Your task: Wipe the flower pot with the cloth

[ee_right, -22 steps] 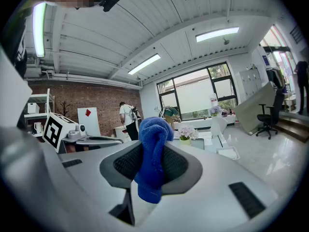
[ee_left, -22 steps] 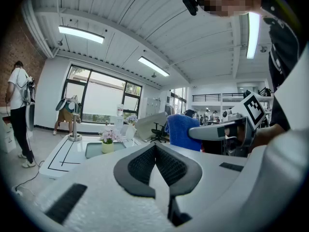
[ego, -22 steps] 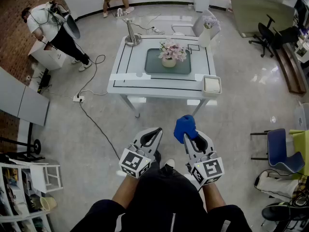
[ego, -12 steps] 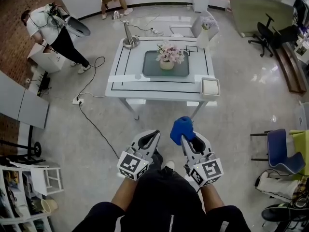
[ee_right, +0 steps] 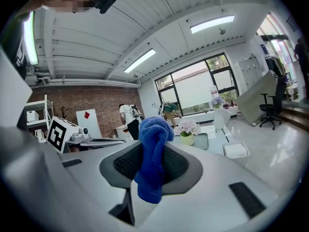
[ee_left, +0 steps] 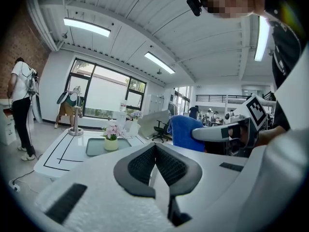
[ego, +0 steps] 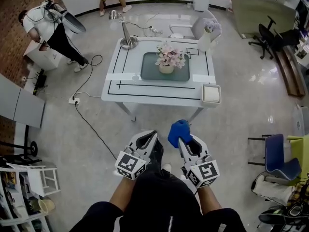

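Observation:
A cream flower pot with pink flowers stands on a grey-green mat in the middle of a white table. It also shows far off as the pot in the left gripper view and as the pot in the right gripper view. My right gripper is shut on a blue cloth, whose folds hang between the jaws. My left gripper is shut and empty. Both are held low in front of me, well short of the table.
A small white tray sits at the table's near right corner, a metal lamp stand at its far left, a vase at the far right. Cables trail over the floor at left. Two people work far off. Chairs stand at right.
The table has come closer and lower in the head view as I walk towards it. Both grippers keep their hold and stance.

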`<action>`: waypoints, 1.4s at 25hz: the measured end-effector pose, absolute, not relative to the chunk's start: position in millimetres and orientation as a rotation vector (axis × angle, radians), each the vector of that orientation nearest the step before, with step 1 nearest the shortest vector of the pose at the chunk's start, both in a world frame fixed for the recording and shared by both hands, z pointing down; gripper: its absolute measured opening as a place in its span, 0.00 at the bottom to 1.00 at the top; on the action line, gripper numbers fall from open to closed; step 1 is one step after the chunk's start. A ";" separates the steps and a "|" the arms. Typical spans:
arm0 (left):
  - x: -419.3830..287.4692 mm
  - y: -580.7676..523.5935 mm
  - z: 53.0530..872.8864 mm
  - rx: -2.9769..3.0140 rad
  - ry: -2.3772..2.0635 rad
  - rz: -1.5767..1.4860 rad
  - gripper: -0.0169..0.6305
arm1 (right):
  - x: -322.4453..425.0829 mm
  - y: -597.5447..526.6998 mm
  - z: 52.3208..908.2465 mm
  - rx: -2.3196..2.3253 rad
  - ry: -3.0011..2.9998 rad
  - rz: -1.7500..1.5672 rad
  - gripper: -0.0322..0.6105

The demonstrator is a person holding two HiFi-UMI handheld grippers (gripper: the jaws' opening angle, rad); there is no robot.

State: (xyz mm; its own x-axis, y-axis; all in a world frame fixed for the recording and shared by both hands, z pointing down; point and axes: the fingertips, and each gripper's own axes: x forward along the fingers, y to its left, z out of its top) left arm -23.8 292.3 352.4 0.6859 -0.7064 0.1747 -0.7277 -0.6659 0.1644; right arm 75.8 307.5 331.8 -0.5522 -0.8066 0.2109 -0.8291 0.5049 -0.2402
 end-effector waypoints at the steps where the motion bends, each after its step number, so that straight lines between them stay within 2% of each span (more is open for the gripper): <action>1: -23.9 283.6 355.0 2.675 -1.151 0.143 0.04 | 75.0 298.3 335.0 1.447 -2.655 0.484 0.21; 13: -55.6 125.2 385.1 2.606 -1.116 0.148 0.04 | 33.3 140.8 369.2 1.394 -2.525 0.487 0.21; 20: -85.6 47.2 417.3 2.607 -1.077 0.282 0.04 | 6.4 61.0 402.3 1.368 -2.413 0.552 0.21; 27: -76.6 -4.5 438.8 2.641 -0.985 0.297 0.04 | 43.9 26.9 444.8 1.454 -2.268 0.621 0.21; 35: -29.0 -34.2 438.1 2.651 -0.959 0.307 0.04 | 108.5 -20.8 454.3 1.550 -2.241 0.592 0.21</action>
